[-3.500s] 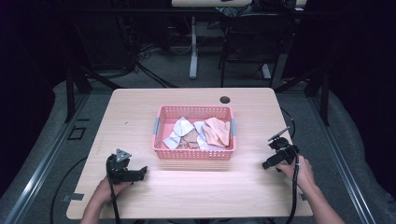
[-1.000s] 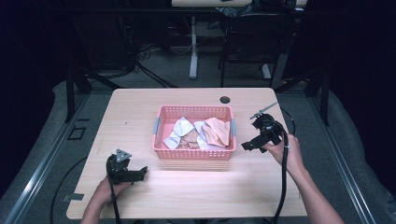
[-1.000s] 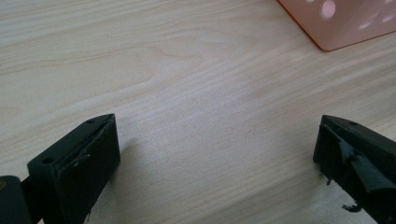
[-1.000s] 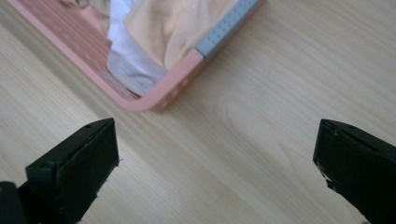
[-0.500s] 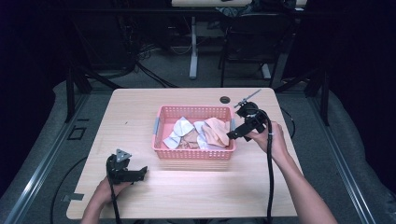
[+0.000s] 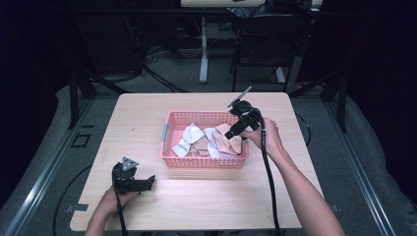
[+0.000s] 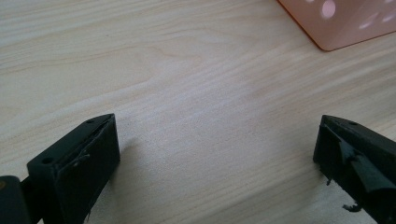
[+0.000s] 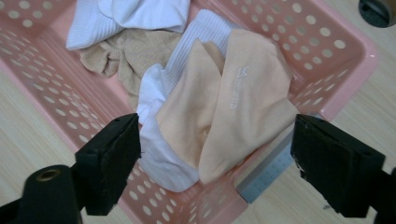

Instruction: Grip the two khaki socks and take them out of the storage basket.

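Observation:
A pink perforated basket (image 6: 169, 131) stands at the table's middle, holding a peach cloth (image 8: 233, 107), white cloths (image 8: 135, 14) and a beige cloth (image 8: 135, 51). My right gripper (image 6: 235, 129) hangs open over the basket's right end, jaws wide apart above the peach cloth (image 6: 229, 141), nothing between them. The basket's rim (image 8: 348, 60) lies under its right jaw. My left gripper (image 6: 142, 183) rests open on the table near the front left. Bare wood lies between its fingers (image 7: 79, 158), and a corner of the basket (image 7: 336, 23) shows beyond.
A small dark round object (image 6: 236, 104) sits on the table behind the basket; it shows again as a dark disc (image 8: 376, 11). Light wood table (image 6: 196, 206) has free room in front. Dark floor, cables and table legs lie beyond.
My right gripper has risen from the table's right edge and moved left, over the basket's right end. The left gripper has stayed put.

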